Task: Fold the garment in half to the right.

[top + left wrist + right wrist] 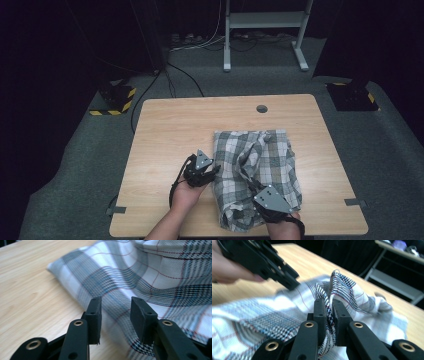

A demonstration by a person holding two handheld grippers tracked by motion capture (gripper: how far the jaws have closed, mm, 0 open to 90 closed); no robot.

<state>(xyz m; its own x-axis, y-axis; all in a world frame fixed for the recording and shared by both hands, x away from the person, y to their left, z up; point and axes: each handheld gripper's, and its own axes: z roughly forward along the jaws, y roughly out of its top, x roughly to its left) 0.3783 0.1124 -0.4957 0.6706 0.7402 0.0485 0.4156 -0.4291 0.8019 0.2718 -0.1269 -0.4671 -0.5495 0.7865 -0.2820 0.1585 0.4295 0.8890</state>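
Pinched in the right gripper (328,315) is a fold of the rumpled checked cloth (255,175), half-folded on the tabletop (170,130), while the left gripper (116,315) is held open beside its edge.

1. No readable words, brand names, labels or numbers appear anywhere.
2. The only sign-like marks are yellow and black hazard stripes (127,99) on dark floor bases beside the table.

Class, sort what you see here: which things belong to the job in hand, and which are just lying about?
In the job: plaid cloth; left tongs, open beside it; right tongs, pinching a fold.

Lying about: table; white stand; floor cables.
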